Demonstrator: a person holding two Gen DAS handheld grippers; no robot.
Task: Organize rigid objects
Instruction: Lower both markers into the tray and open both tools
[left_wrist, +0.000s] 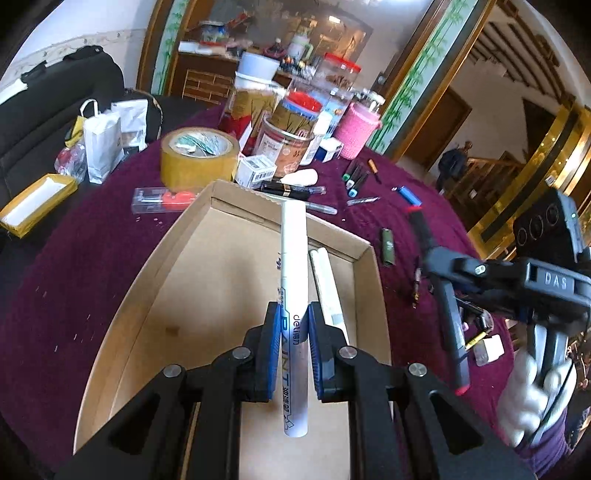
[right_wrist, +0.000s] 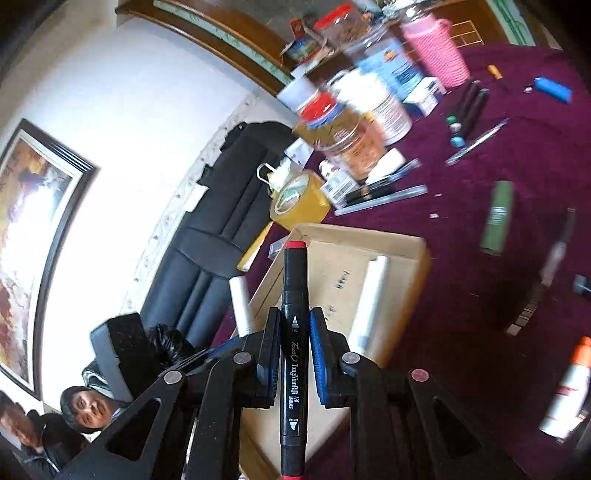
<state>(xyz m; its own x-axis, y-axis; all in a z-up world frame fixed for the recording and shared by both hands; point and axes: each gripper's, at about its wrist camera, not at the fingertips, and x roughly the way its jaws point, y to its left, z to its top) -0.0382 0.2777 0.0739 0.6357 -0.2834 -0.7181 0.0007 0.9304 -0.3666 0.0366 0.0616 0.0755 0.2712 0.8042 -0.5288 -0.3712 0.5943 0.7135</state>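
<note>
My left gripper is shut on a white paint marker and holds it above an open cardboard box. Another white marker lies inside the box by its right wall. My right gripper is shut on a black art marker with red ends, held above the same box, where the white marker lies. The right gripper also shows in the left wrist view, right of the box, with the black marker in it.
The purple tablecloth carries loose pens, a blue lighter, a green tube, a tape roll, jars and tins, a pink cup and a yellow tray. A black sofa stands behind.
</note>
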